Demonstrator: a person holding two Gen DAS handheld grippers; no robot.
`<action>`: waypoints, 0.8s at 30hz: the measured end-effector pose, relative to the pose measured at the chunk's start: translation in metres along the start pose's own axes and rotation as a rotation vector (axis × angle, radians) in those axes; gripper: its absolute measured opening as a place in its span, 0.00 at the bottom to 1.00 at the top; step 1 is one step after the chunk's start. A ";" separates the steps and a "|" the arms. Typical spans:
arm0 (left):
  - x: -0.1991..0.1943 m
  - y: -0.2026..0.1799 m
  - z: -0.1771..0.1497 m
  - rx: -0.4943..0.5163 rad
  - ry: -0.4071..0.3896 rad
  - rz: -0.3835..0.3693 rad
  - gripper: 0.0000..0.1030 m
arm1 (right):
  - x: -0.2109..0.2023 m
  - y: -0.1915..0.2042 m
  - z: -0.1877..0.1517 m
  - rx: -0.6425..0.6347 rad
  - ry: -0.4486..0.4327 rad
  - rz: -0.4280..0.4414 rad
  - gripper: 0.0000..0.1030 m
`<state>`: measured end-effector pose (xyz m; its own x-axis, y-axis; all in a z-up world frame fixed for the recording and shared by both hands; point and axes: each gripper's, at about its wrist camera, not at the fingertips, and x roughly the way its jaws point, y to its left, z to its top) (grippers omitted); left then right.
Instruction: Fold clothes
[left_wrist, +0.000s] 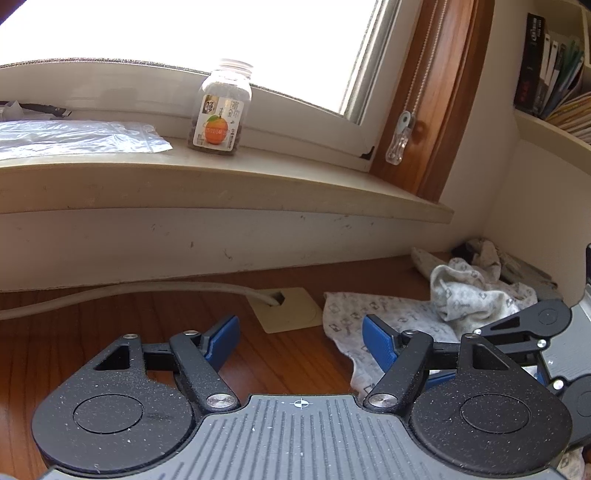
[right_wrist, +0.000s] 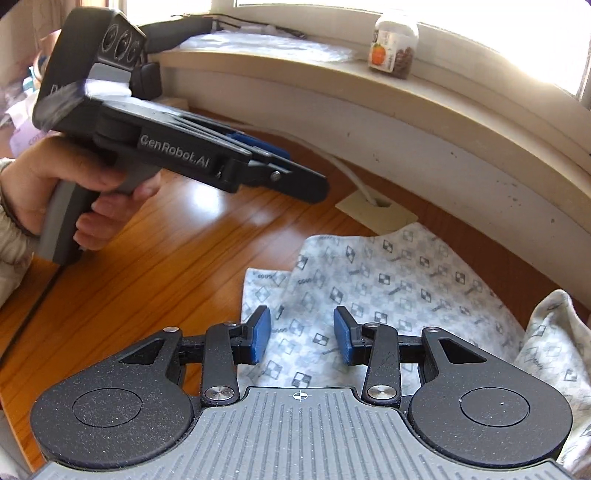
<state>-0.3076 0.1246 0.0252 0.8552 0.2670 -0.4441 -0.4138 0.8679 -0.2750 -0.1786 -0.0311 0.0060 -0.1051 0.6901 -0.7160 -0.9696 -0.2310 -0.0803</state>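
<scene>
patterned garment (right_wrist: 388, 280) lies partly spread, bunched at far end, on desk (right_wrist: 155, 251) below windowsill (left_wrist: 221, 177); r gripper (right_wrist: 301, 338) wide over its near edge, l gripper (left_wrist: 301, 341) wide beside it (prob. lining up a grab).

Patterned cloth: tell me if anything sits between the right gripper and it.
Nothing visible does. The right gripper is open right over the patterned cloth, blue pads either side of bare fabric. The left gripper is off to the side above the wooden table, away from the cloth.
</scene>
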 end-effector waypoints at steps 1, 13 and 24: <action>0.000 0.000 0.000 0.000 0.000 -0.001 0.74 | -0.001 0.000 -0.001 0.001 -0.001 0.011 0.36; 0.001 -0.005 -0.001 0.015 0.008 -0.011 0.74 | -0.091 -0.067 -0.029 0.116 -0.210 -0.126 0.03; 0.016 -0.050 -0.012 0.028 0.102 -0.182 0.75 | -0.132 -0.121 -0.088 0.229 -0.213 -0.247 0.03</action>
<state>-0.2767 0.0801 0.0213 0.8788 0.0620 -0.4732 -0.2450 0.9095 -0.3359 -0.0278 -0.1544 0.0490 0.1174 0.8380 -0.5329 -0.9931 0.1020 -0.0584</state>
